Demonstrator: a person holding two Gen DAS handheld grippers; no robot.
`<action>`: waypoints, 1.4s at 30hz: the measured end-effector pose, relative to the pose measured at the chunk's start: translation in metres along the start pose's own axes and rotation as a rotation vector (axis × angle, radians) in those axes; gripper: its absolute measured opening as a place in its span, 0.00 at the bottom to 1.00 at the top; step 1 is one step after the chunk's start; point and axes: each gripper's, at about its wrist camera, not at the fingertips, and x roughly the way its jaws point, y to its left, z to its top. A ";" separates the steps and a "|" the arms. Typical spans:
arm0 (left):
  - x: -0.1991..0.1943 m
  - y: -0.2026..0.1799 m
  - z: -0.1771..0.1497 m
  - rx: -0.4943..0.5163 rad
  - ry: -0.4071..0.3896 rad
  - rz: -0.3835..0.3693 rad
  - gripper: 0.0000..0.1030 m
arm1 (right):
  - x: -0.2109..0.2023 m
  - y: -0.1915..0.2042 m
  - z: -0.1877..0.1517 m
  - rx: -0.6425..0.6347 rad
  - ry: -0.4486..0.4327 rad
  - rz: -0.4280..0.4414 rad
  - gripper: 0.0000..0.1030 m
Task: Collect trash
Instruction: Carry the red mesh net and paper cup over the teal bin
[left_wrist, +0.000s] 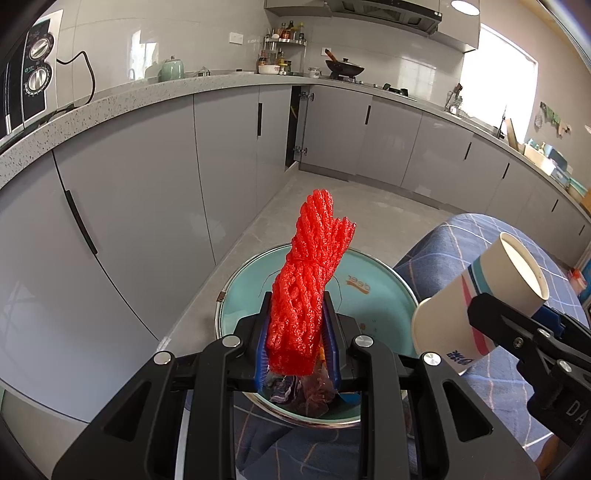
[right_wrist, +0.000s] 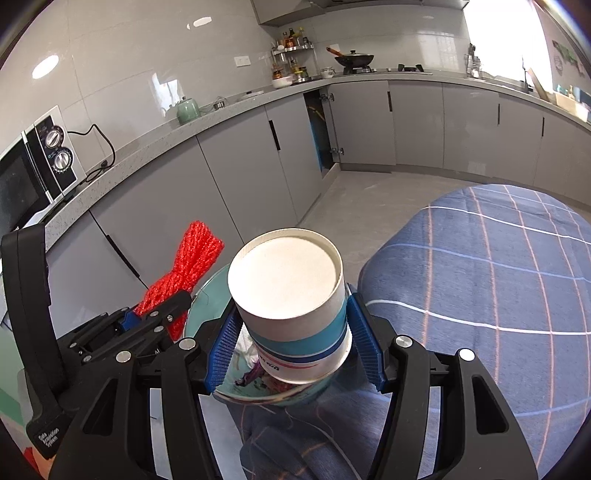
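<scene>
My left gripper (left_wrist: 297, 321) is shut on a red foam fruit net (left_wrist: 308, 273), which stands up between its blue pads. Below it is a teal trash bin (left_wrist: 384, 295) with a metal rim, and wrappers lie inside. My right gripper (right_wrist: 293, 332) is shut on a white paper cup (right_wrist: 291, 291) with blue and teal bands, its bottom facing the camera. In the left wrist view the paper cup (left_wrist: 476, 295) hangs at the right of the bin. In the right wrist view the red net (right_wrist: 188, 266) and left gripper (right_wrist: 159, 314) are at the left, beside the bin (right_wrist: 207, 295).
Grey kitchen cabinets (left_wrist: 147, 206) run along the left and back, one door (left_wrist: 295, 125) ajar. A microwave (right_wrist: 33, 170) sits on the speckled counter. A blue checked cloth (right_wrist: 498, 277) covers a rounded surface at the right. Grey floor (left_wrist: 332, 199) lies beyond the bin.
</scene>
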 end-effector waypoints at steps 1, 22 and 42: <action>0.002 0.000 0.000 -0.002 0.003 -0.002 0.24 | 0.003 0.001 0.001 0.001 0.003 -0.002 0.56; 0.044 0.020 -0.012 -0.036 0.105 0.008 0.24 | 0.044 0.012 0.001 -0.002 0.058 -0.014 0.57; 0.084 0.002 -0.019 0.001 0.190 0.023 0.24 | 0.062 -0.013 -0.004 0.042 0.098 -0.006 0.57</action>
